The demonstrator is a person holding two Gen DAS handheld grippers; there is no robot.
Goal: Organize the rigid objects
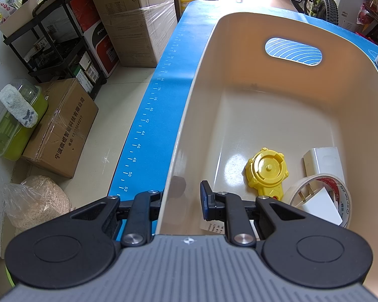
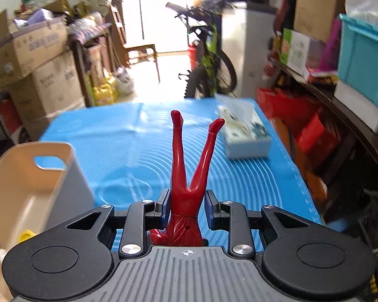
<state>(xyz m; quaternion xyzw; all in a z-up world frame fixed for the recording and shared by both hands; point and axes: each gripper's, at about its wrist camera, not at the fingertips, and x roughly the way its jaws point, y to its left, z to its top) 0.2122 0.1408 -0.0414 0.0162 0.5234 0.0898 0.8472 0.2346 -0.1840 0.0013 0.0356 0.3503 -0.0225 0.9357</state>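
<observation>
A cream plastic bin (image 1: pixel 201 80) stands on the blue mat (image 1: pixel 161 93). Inside it lie a yellow round toy (image 1: pixel 265 170), a white tape roll (image 1: pixel 322 198) and a white box (image 1: pixel 323 159). My left gripper (image 1: pixel 180 201) straddles the bin's near left wall, one finger (image 1: pixel 206 201) inside and the other outside, jaws clamped on the wall. My right gripper (image 2: pixel 187 205) is shut on a red figurine (image 2: pixel 189 173), held upside down with its legs pointing away, above the mat (image 2: pixel 239 176). The bin (image 2: pixel 32 176) is to its left.
A tissue box (image 2: pixel 244 132) lies on the mat at the far right. Cardboard boxes (image 1: pixel 136 17) and a black cart (image 1: pixel 53 40) stand on the floor left of the table. A bicycle (image 2: pixel 209 58) and shelves (image 2: pixel 327 83) are beyond.
</observation>
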